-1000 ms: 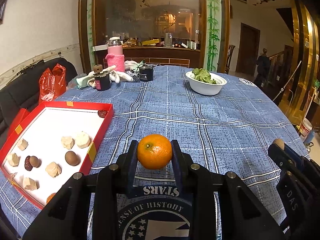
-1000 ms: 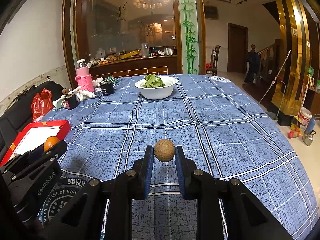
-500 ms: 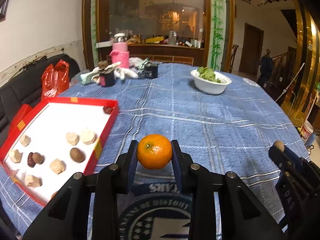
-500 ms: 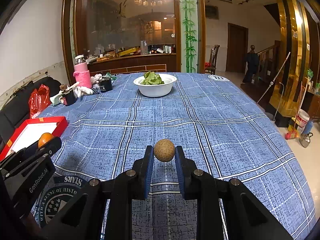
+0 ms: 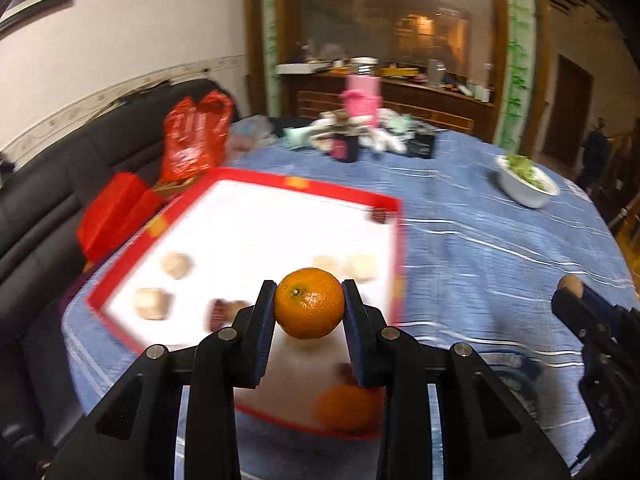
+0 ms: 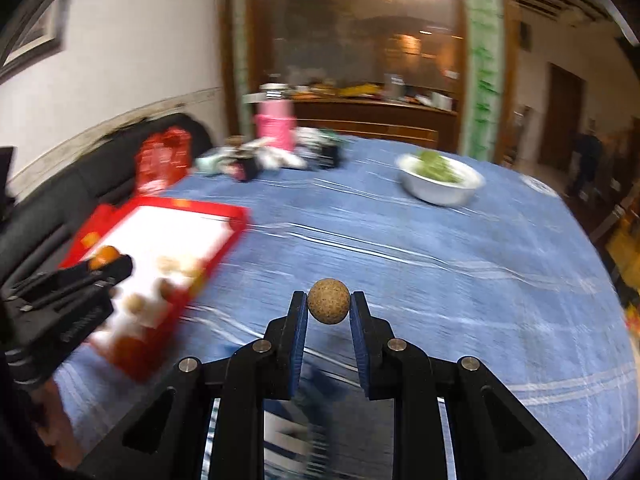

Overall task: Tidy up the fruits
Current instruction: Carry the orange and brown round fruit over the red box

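My left gripper [image 5: 309,304] is shut on an orange mandarin [image 5: 309,303] and holds it above the near right part of the red tray [image 5: 304,186]. The tray has a white floor with several pale and brown pieces and a second orange fruit [image 5: 346,406] at its near corner. My right gripper [image 6: 329,307] is shut on a small round brown fruit [image 6: 329,301] above the blue cloth, to the right of the tray [image 6: 224,210]. The left gripper also shows in the right wrist view [image 6: 105,261], over the tray.
A white bowl of greens [image 5: 526,188] [image 6: 440,186] stands at the far right of the blue checked tablecloth [image 6: 460,264]. A pink jar [image 5: 362,98] and clutter sit at the far edge. A red bag [image 5: 196,136] rests on the black sofa at left.
Both grippers have swung left with their fruit still held. The left gripper has moved from over the cloth to over the red tray. The views are motion-blurred.
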Motion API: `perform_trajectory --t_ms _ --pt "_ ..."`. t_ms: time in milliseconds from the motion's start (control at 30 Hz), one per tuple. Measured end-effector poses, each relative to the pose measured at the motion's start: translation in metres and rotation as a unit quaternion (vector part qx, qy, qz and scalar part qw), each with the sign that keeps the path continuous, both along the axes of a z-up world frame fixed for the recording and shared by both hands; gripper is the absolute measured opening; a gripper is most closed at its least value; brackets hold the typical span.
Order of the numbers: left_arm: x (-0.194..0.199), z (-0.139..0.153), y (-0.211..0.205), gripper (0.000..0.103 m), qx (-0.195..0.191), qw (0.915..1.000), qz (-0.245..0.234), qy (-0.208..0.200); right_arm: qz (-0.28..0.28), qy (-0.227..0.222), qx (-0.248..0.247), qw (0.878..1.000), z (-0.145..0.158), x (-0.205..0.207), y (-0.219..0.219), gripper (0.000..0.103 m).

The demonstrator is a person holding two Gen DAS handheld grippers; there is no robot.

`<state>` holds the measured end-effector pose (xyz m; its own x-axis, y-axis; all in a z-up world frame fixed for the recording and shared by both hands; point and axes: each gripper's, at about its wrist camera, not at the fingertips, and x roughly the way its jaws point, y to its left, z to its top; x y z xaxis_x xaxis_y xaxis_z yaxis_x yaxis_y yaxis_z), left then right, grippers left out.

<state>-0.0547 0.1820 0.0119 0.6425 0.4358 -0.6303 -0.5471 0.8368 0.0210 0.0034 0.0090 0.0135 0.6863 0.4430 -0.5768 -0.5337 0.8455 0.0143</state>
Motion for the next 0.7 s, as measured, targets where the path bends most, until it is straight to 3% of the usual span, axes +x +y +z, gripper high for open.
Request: perform_trajectory --t_ms 367,700 --pt "-0.013 -0.01 0.073 0.03 -0.007 0.9974 0.069 0.02 0.091 0.001 0.013 0.996 0.009 -0.018 0.082 0.022" --pt "-0.004 -0.013 0.108 0.03 -0.019 0.9965 0.073 0.035 0.131 0.017 0.005 0.991 0.007 -0.015 0.128 0.022"
